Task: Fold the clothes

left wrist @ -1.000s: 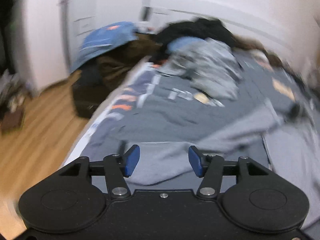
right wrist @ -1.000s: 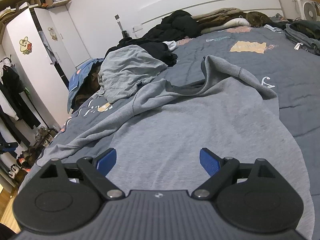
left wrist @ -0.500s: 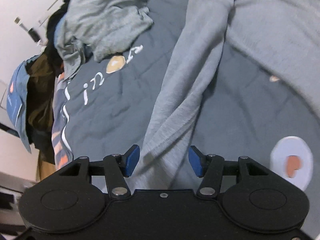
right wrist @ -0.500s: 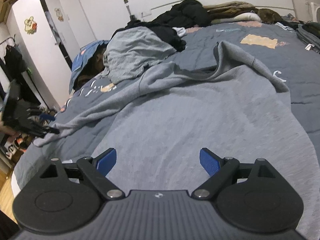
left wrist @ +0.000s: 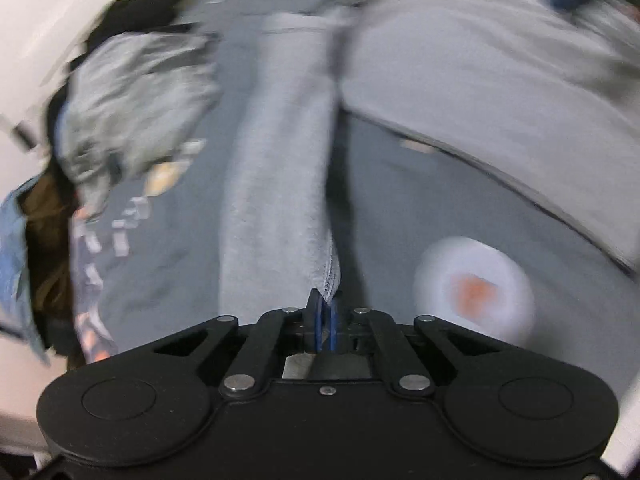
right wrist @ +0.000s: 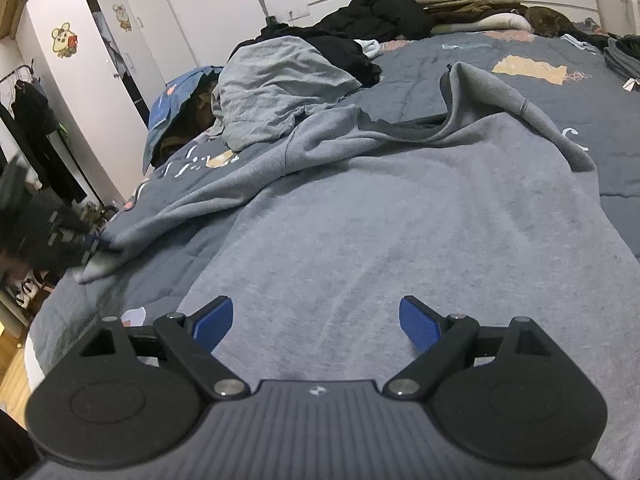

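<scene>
Since the earlier frame my left gripper [left wrist: 325,316] has swung down to the bed's [right wrist: 600,56] left edge, and its fingers have just closed onto the cuff of the grey sweatshirt's [right wrist: 380,216] sleeve [left wrist: 276,184], presumably to fold it inward. My right gripper [right wrist: 316,322] hovers over the body, fingers wide and empty. Only the right view shows the whole garment spread flat.

Left view motion-blurred; right view sharp, evenly lit, fisheye-bent.
</scene>
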